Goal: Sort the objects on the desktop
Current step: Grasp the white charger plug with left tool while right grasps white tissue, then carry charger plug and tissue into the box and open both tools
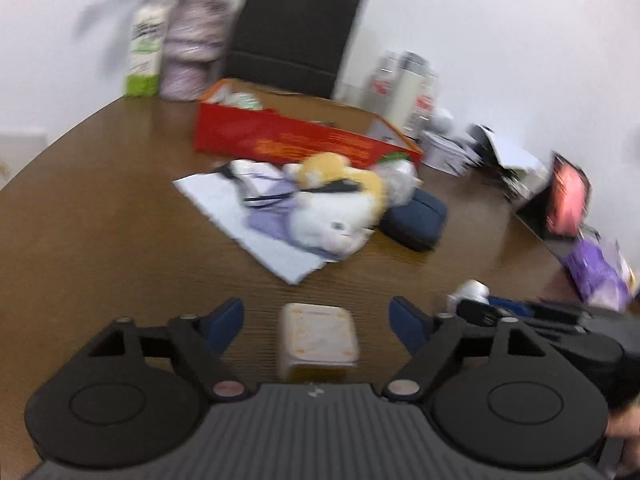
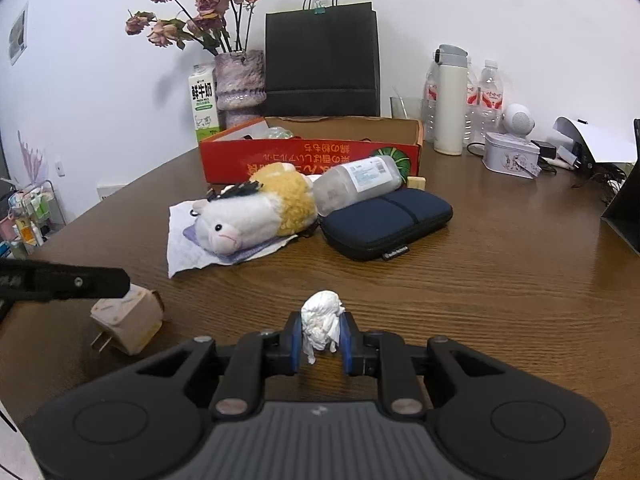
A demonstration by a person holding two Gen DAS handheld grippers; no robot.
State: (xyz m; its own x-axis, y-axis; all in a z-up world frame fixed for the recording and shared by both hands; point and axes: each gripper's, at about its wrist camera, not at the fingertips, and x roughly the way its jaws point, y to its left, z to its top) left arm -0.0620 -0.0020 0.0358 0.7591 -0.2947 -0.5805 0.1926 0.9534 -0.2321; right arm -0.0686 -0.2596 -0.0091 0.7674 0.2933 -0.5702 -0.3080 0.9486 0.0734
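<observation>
Crumpled white tissue (image 2: 322, 322) sits pinched upright between the blue pads of the right gripper (image 2: 321, 340), its long axis standing nearly vertical above the wooden table (image 2: 500, 300).

Left of that tissue, the left gripper (image 1: 316, 320) is spread wide, its fingers clear of the cream plug adapter (image 1: 318, 338) lying on the wood between them. No earlier view is given, so only the open stance can be stated. In the right wrist view the adapter (image 2: 128, 322) lies on its side, metal prongs pointing left and toward the camera.

Beyond the tissue, going from big to small: a black paper bag (image 2: 322, 60) against the wall, an open red cardboard box (image 2: 312, 156), a navy fabric pouch (image 2: 386, 222) with its length running left-to-right, a fuzzy white-and-yellow plush (image 2: 256, 212) lying head-left on a white paper sheet (image 2: 184, 248), and a frosted plastic bottle (image 2: 356, 182) on its side atop the pouch.

Bare grained wood stretches to the right of the tissue, out to the table's edge.
</observation>
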